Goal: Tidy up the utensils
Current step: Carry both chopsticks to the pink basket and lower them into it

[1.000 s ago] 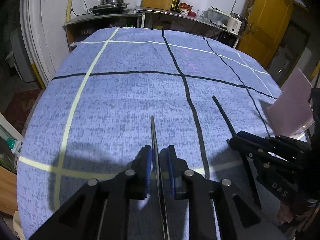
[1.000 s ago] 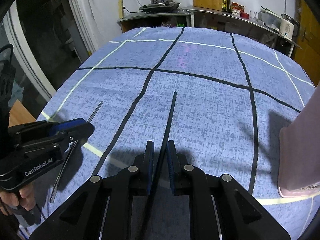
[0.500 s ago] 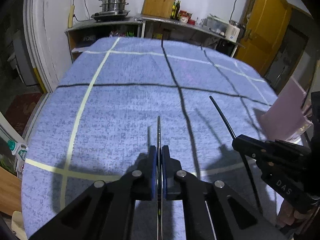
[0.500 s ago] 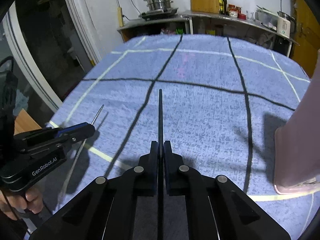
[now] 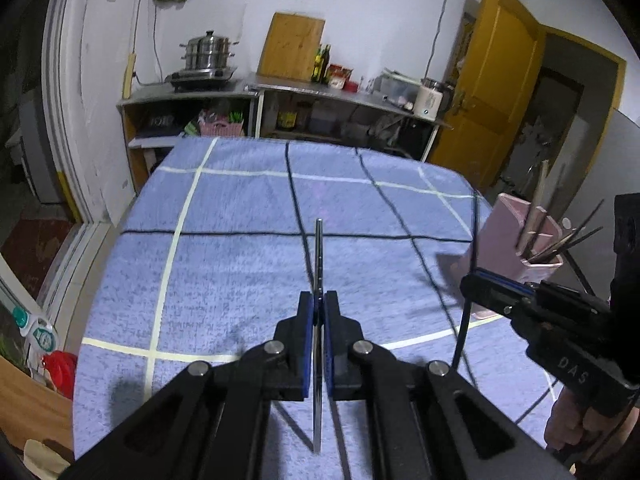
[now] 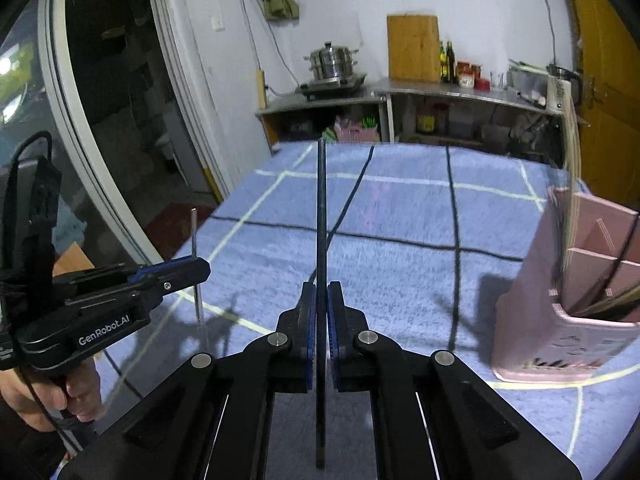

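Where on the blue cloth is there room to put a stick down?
Most of the blue tablecloth lies bare: the whole stretch between its far edge and the two tools, and its left side. It is crowded only at the right, around the pink holder full of sticks.

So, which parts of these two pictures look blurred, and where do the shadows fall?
Left wrist view: the pink holder and right gripper are smeared; faint shadow lies on the blue cloth. Right wrist view: the holder's left edge is blurred and throws a dark shadow leftward.
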Tool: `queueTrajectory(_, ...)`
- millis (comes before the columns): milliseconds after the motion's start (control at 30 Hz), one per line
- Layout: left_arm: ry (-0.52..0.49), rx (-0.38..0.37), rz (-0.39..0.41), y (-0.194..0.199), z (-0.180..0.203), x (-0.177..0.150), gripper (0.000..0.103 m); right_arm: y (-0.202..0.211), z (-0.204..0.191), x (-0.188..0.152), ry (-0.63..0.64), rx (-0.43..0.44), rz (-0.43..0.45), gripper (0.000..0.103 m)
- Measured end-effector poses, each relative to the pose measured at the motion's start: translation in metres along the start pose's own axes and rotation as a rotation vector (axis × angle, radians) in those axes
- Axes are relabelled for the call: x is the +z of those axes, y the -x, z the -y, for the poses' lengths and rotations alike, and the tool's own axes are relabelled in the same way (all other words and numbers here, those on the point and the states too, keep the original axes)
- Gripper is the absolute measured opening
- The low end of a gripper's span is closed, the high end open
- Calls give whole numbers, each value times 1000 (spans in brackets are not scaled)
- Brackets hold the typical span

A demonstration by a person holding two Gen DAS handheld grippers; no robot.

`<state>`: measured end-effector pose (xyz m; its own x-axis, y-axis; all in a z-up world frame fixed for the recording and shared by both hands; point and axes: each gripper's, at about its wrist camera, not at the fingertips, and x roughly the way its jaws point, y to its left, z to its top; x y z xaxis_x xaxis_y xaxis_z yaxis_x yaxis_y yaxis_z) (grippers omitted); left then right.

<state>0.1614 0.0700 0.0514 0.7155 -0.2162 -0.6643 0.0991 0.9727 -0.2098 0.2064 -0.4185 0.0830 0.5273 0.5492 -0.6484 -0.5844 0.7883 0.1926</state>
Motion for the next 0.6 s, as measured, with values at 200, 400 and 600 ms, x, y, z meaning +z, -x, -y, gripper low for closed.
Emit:
queueTrajectory(200,-21,-27,36,22,14,6,5,40,4,1,-15,-7,70,5)
queueTrajectory(400,-36,-63,49,35,30,6,5,64,14,-4,-38,-20,100,5)
queueTrajectory(600,-62,-101,42,39,51,5,5,86,27,-13,-59,-41,120,5)
